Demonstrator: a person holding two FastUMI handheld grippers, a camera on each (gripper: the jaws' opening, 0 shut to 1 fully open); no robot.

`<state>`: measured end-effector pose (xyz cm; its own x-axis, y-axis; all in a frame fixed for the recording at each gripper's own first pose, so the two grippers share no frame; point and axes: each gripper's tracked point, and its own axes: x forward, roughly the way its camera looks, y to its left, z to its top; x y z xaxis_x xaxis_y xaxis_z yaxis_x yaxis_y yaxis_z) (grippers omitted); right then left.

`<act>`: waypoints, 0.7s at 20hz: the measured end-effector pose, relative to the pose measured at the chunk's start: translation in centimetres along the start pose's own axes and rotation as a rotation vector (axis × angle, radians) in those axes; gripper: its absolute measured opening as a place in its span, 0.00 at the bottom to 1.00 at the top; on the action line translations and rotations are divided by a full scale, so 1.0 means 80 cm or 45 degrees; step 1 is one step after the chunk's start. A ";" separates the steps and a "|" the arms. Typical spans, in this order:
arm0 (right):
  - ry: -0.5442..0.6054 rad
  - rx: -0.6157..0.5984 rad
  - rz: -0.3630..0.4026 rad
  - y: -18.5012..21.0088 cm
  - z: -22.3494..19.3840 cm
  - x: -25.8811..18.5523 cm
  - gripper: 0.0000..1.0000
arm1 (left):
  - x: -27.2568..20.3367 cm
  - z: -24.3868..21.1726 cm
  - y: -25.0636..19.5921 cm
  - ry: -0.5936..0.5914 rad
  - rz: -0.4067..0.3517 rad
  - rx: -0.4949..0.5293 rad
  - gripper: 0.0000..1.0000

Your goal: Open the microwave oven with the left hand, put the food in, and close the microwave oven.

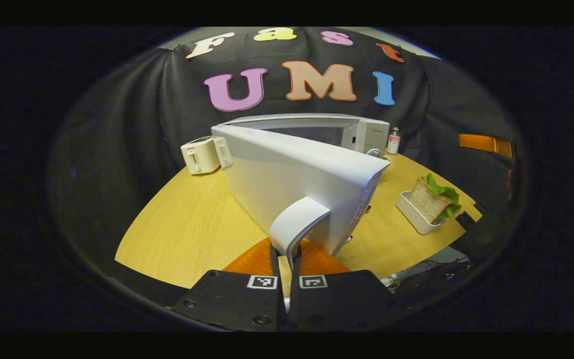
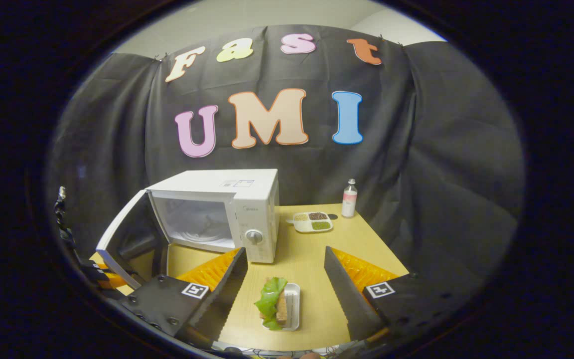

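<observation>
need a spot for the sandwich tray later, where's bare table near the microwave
Bare table lies between the microwave and the sectioned snack dish, running forward to the sandwich tray. More lies between the toaster and the open door. The back right corner is crowded by dish and bottle.

Left tongs (image 1: 287,259) clamped on handle (image 1: 294,224) of open microwave door (image 1: 292,174).

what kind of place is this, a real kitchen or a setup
Most likely a staged recording booth, not a real kitchen: black cloth hangs as the wall behind one small wooden table, which carries a microwave, a toaster and a sandwich in a tray.
</observation>
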<state>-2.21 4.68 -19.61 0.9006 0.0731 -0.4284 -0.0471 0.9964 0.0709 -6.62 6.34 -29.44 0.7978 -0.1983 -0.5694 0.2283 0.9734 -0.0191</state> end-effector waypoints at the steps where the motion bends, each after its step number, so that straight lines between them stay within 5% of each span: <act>1: 0.017 -0.015 -0.014 0.006 -0.008 0.003 0.98 | -0.003 -0.003 0.007 -0.002 -0.011 0.000 0.02; 6: 0.108 -0.109 -0.063 0.013 -0.056 0.024 0.98 | -0.010 -0.011 0.033 0.000 -0.028 0.026 0.09; 11: 0.232 -0.147 -0.087 0.006 -0.108 0.046 0.98 | -0.029 -0.003 0.066 -0.069 0.001 0.000 0.63; 13: 0.266 -0.171 -0.084 0.007 -0.120 0.055 0.99 | -0.042 0.011 0.077 -0.113 0.032 0.000 0.81; 14: 0.284 -0.169 -0.087 0.005 -0.126 0.059 0.99 | -0.048 0.020 0.083 -0.145 0.039 0.015 0.80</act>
<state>-2.35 5.88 -30.69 0.7870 -0.0013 -0.6169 -0.0592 0.9952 -0.0775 -7.31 13.35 -26.04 0.8625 -0.1811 -0.4726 0.2090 0.9779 0.0067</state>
